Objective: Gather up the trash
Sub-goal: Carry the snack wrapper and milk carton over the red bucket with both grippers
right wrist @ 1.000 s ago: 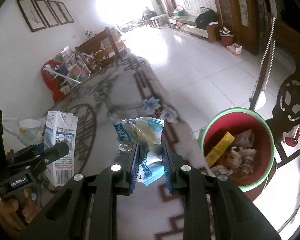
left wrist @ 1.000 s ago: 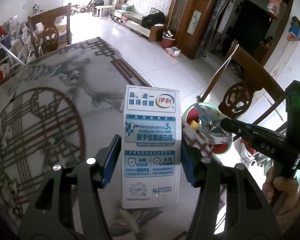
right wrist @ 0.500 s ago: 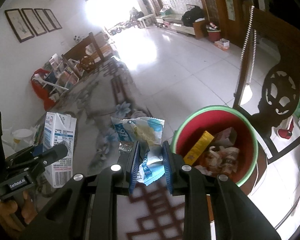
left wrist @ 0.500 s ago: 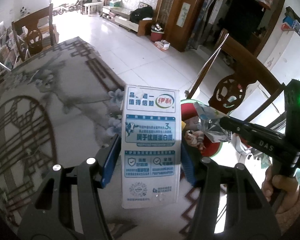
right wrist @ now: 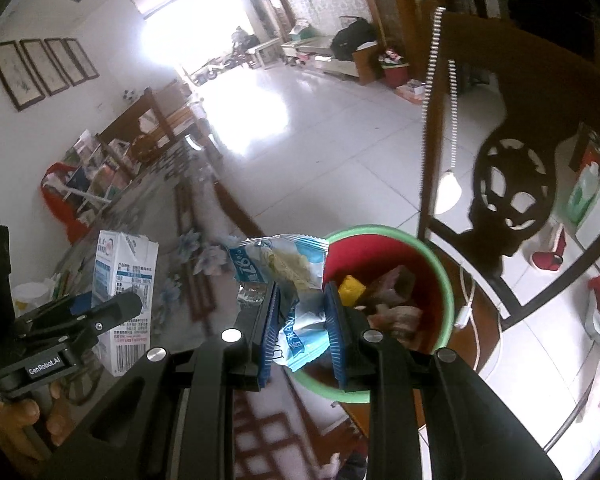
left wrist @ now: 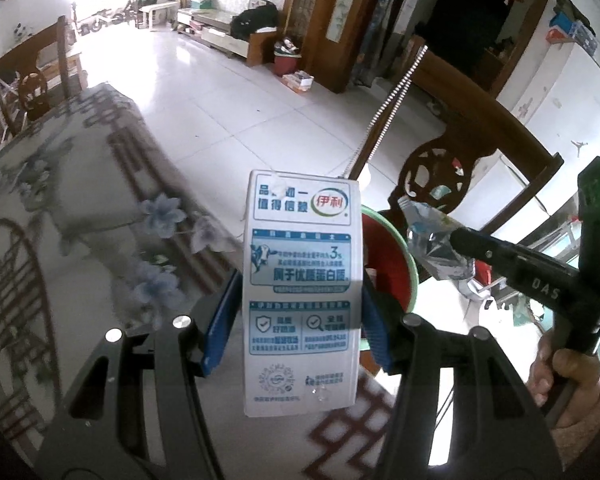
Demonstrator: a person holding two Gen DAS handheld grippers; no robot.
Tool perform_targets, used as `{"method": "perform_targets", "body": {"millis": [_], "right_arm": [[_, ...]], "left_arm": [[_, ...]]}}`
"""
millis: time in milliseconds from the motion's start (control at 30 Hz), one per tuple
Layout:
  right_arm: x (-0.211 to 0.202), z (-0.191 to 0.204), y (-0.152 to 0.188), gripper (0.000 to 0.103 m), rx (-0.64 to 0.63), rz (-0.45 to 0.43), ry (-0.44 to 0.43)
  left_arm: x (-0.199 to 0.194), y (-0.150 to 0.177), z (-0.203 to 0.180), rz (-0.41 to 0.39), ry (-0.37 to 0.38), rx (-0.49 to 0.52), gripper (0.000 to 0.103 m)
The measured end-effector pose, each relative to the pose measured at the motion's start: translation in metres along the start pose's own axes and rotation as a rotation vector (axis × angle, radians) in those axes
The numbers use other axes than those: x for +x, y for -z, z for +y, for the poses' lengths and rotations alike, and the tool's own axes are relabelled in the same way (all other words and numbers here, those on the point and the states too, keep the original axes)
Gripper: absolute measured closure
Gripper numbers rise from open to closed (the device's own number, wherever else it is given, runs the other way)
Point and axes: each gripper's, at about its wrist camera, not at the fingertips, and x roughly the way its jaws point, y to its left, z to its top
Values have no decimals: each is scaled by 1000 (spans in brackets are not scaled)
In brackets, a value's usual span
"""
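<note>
Here, two pieces of trash are in hand, one per gripper. The left gripper (left wrist: 300, 328) has its blue pads pressed on both sides of one white milk carton (left wrist: 302, 292), held upright above the table (left wrist: 80, 200) edge; its front carries a red-and-green oval logo with two Chinese characters, blue panels of Chinese print, a cow picture and a "3". In the right wrist view the same carton (right wrist: 126, 292) sits at 9 o'clock, showing a barcode low on its side, and that gripper's body reads "GenRobot.AI".

The right gripper (right wrist: 302, 324) is clamped on one crinkled blue-and-white snack wrapper (right wrist: 296, 292), whose printed digits are too creased to read surely. From the left wrist view that wrapper (left wrist: 436, 240) shows at 3 o'clock with its silver inside out, and the gripper body reads "DAS" — a green light glows on it.

One red bin with a green rim (right wrist: 436, 264) stands on the floor just beyond the table edge, at 3 o'clock from the wrapper; inside lie a yellow piece and crumpled scraps. The wrapper hangs over the bin's near rim — the carton hides most of the bin (left wrist: 392, 256) in the left view.

A carved dark wooden chair (right wrist: 512, 184) stands behind the bin, with a beaded cord hanging beside it.
</note>
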Motion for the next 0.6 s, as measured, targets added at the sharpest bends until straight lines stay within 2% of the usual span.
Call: {"method": "perform_targets", "body": {"millis": [333, 600], "right_arm": [[-7, -44, -1, 80, 67, -6, 28], [-3, -67, -1, 80, 105, 7, 44]], "left_arm": [[36, -11, -35, 48, 18, 51, 49], [76, -14, -45, 116, 34, 40, 49]]}}
